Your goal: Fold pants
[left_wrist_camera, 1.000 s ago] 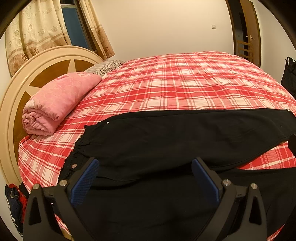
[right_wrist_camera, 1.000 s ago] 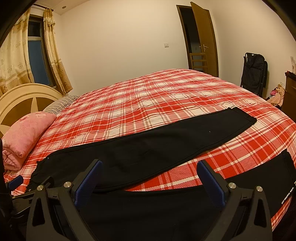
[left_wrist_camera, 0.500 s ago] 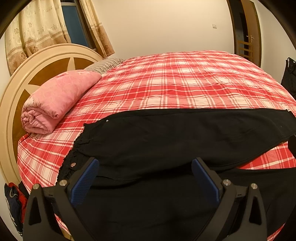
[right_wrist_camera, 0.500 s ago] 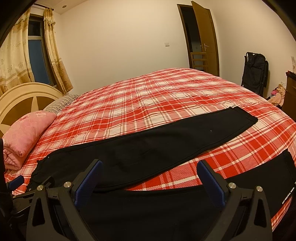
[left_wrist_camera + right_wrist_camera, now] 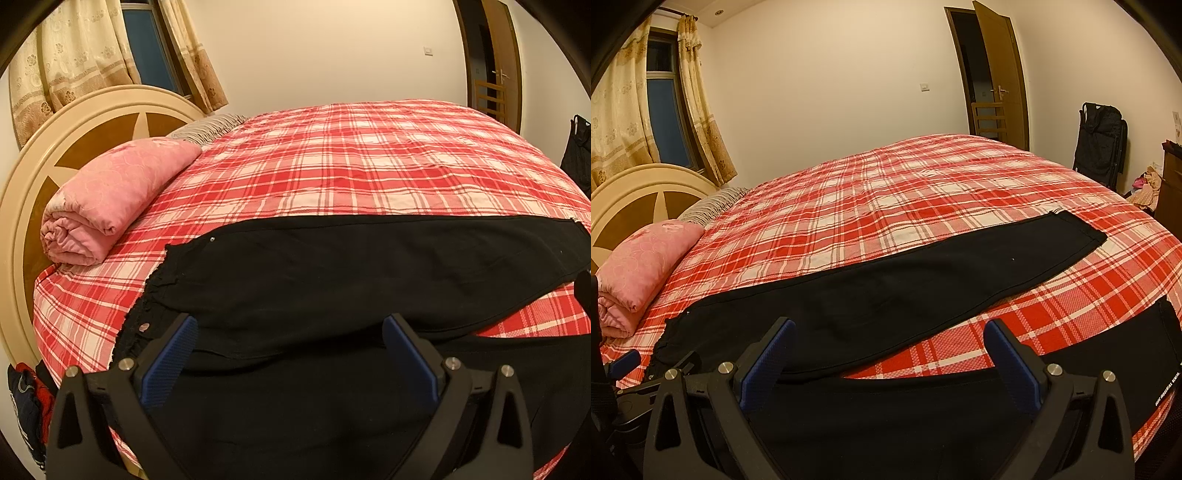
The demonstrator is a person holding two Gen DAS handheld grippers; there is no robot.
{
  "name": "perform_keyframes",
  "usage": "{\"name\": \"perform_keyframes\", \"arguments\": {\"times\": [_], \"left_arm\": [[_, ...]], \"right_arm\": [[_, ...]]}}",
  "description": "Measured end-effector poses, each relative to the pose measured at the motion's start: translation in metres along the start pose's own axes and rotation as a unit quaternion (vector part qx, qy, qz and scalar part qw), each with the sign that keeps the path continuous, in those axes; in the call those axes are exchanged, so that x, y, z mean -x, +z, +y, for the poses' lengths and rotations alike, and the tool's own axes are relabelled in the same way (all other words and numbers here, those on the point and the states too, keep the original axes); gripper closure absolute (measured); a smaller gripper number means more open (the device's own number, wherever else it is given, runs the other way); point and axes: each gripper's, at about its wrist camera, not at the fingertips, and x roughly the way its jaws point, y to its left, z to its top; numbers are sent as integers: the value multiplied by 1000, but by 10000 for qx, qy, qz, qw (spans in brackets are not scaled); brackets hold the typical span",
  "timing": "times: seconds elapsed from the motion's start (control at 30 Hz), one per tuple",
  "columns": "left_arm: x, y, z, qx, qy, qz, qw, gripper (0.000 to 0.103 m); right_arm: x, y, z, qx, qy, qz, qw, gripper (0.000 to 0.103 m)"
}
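Black pants [image 5: 351,273] lie spread flat on the red plaid bed [image 5: 369,158], waistband at the left, legs running right in a V. In the right wrist view the far leg [image 5: 923,291] reaches its hem at the right, and the near leg [image 5: 923,413] lies along the bed's front edge. My left gripper [image 5: 290,354] is open and empty, hovering over the seat and near leg close to the waistband. My right gripper [image 5: 888,354] is open and empty above the near leg, further right. The left gripper's fingers [image 5: 626,360] show at the right wrist view's left edge.
A rolled pink quilt [image 5: 107,199] lies by the round cream headboard [image 5: 40,155] at the left. A striped pillow [image 5: 207,127] sits behind it. A black bag [image 5: 1102,140] and an open door [image 5: 997,70] stand beyond the bed. Clothes [image 5: 26,402] hang at the bed's left corner.
Both views have shifted only slightly; the left camera drifted a little so the headboard and quilt look lower and larger. The pants have not moved and both grippers stay open.
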Motion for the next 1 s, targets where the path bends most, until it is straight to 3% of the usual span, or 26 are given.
{"name": "perform_keyframes", "arguments": {"times": [0.57, 0.7, 0.8, 1.0], "left_arm": [[-4, -1, -4, 13, -36, 72, 10000, 1], [-14, 1, 6, 105, -332, 213, 9992, 0], [-27, 6, 26, 383, -484, 306, 9976, 0], [-73, 20, 76, 803, -72, 535, 9953, 0]], "right_arm": [[-7, 1, 4, 133, 90, 75, 9998, 1], [-29, 13, 13, 618, 368, 67, 9974, 1], [-69, 33, 24, 1379, 633, 342, 9878, 1], [-142, 54, 55, 2148, 1131, 936, 9656, 6]]}}
